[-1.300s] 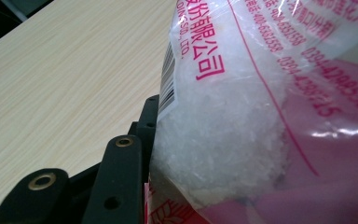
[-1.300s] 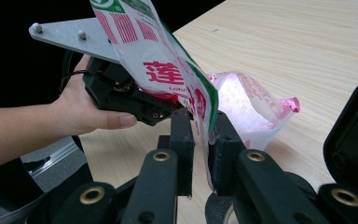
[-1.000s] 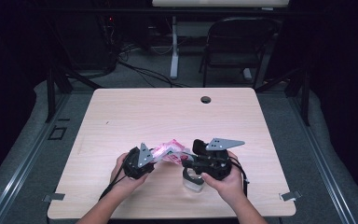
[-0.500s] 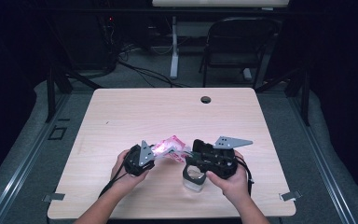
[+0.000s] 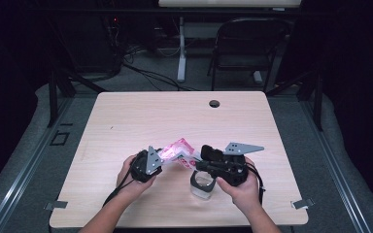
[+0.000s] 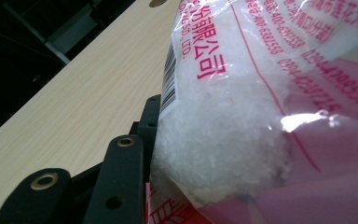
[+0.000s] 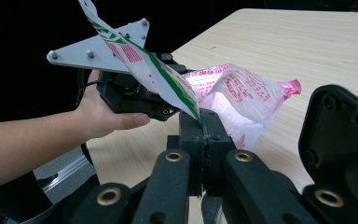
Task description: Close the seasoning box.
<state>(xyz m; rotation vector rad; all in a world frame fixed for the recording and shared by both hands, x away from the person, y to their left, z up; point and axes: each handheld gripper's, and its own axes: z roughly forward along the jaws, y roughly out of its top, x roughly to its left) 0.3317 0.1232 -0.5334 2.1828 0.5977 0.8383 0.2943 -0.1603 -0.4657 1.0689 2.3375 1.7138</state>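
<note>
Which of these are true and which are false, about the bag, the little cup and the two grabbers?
1. The left gripper holds a plastic bag of white crystals. True.
2. The right gripper is wide open. False: its jaws have just closed, pinching the bag's edge.
3. A clear cup stands on the table under the right gripper. True.
4. The bag lies flat on the table. False: both grippers hold it up.

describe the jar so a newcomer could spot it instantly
Start at the table and go to its near edge, by the person's right hand. The jar stands under the right tool: small, clear, open-topped, unlike the pink-printed bag held above.
</note>
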